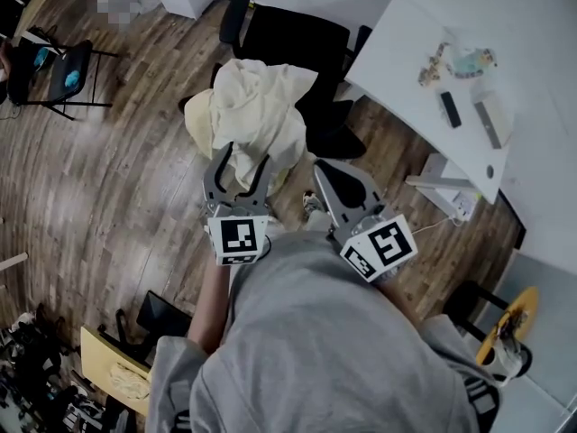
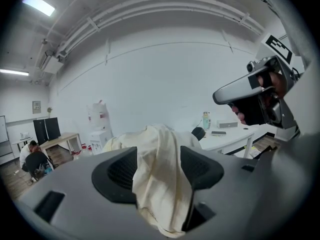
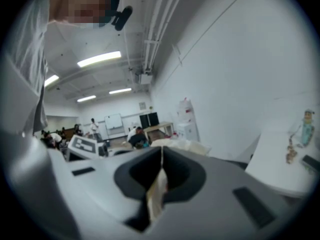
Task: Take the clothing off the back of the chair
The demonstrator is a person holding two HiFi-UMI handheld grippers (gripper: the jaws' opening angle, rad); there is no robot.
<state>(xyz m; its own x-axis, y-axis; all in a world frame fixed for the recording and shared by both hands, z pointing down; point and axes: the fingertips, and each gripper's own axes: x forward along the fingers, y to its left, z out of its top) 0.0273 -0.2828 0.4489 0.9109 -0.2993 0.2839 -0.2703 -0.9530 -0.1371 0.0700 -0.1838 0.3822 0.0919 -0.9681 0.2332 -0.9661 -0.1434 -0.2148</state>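
Observation:
A cream garment (image 1: 257, 111) lies bunched over the back of a black office chair (image 1: 297, 39). My left gripper (image 1: 242, 165) stands open at the garment's near edge. In the left gripper view a fold of the cloth (image 2: 160, 179) hangs in the gap of that left gripper (image 2: 158, 160), and the pads do not press on it. My right gripper (image 1: 319, 168) is just to the right, jaws together. In the right gripper view a thin strip of the cream cloth (image 3: 156, 194) is pinched in that right gripper (image 3: 161, 156).
A white table (image 1: 406, 52) with a remote (image 1: 449, 108) and small items stands right of the chair. A black folding chair (image 1: 68, 75) is far left on the wooden floor. A yellow-topped stool (image 1: 509, 318) stands at the lower right. Clutter lies at the lower left.

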